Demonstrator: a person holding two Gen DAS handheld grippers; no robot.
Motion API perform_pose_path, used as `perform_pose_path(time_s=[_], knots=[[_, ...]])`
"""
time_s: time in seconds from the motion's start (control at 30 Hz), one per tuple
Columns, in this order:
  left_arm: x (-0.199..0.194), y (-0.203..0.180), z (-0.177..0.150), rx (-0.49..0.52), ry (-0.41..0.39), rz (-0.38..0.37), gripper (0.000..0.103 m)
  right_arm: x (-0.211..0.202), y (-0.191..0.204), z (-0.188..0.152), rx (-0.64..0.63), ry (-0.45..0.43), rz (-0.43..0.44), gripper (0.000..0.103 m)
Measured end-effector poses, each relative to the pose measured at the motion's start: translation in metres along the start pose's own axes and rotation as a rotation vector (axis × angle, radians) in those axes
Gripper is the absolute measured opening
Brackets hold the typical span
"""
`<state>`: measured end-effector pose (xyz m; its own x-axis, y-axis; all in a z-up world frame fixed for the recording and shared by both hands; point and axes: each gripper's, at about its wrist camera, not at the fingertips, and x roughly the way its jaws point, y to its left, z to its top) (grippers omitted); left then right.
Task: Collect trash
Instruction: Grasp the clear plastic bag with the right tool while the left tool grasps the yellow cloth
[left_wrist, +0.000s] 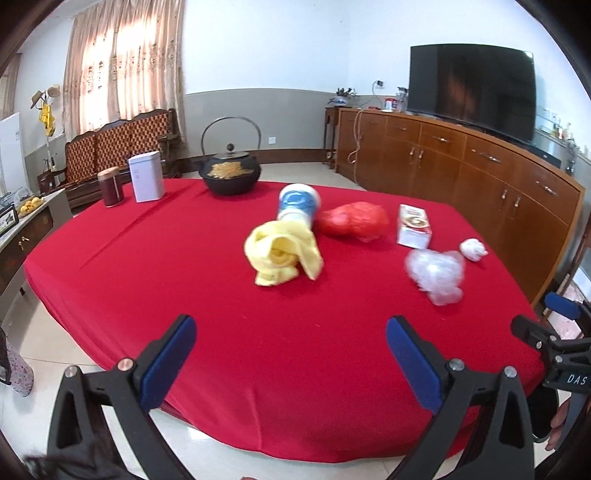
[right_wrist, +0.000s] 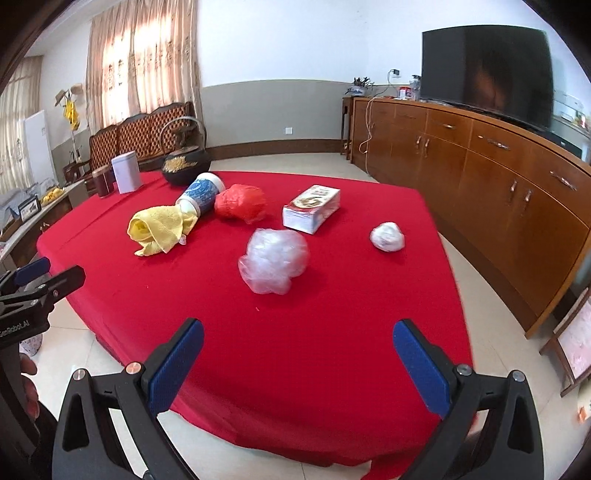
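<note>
On the red table (left_wrist: 184, 288) (right_wrist: 332, 332) lie a crumpled clear plastic bag (left_wrist: 437, 275) (right_wrist: 273, 260), a red plastic bag (left_wrist: 352, 221) (right_wrist: 240, 202), a small white paper wad (left_wrist: 472, 249) (right_wrist: 387, 236), a printed carton (left_wrist: 413, 225) (right_wrist: 312, 208), a yellow cloth (left_wrist: 282, 254) (right_wrist: 159, 229) and a tipped blue-and-white cup (left_wrist: 297, 203) (right_wrist: 201, 194). My left gripper (left_wrist: 291, 354) hangs open over the near table edge, nothing between its fingers. My right gripper (right_wrist: 299, 358) is open too, short of the clear bag.
A black iron kettle (left_wrist: 229, 173) (right_wrist: 184, 166), a white tin (left_wrist: 146, 177) (right_wrist: 126, 177) and a dark red canister (left_wrist: 110, 186) (right_wrist: 101, 184) stand at the table's far side. A wooden sideboard (left_wrist: 480, 177) (right_wrist: 480, 177) with a TV runs along the right; a bench (left_wrist: 118, 144) stands behind.
</note>
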<state>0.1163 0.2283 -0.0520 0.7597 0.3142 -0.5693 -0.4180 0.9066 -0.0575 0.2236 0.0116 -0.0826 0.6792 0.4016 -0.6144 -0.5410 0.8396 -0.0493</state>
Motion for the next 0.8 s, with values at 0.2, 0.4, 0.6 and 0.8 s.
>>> perform_pose_path(time_s=[0.2,0.4,0.6,0.8], knots=[[0.028,0.004,0.014,0.036,0.025,0.002,0.103,0.033,0.015,0.018,-0.021,0.040,0.001,0.103],[0.063,0.004,0.027,0.037,0.068,-0.024,0.103,0.070,0.015,0.030,-0.041,0.090,-0.007,0.103],[0.098,0.011,0.040,0.028,0.081,-0.010,0.103,0.105,0.012,0.036,-0.043,0.154,0.010,0.100],[0.125,0.015,0.047,0.030,0.105,-0.008,0.102,0.137,0.013,0.041,-0.050,0.212,0.040,0.069]])
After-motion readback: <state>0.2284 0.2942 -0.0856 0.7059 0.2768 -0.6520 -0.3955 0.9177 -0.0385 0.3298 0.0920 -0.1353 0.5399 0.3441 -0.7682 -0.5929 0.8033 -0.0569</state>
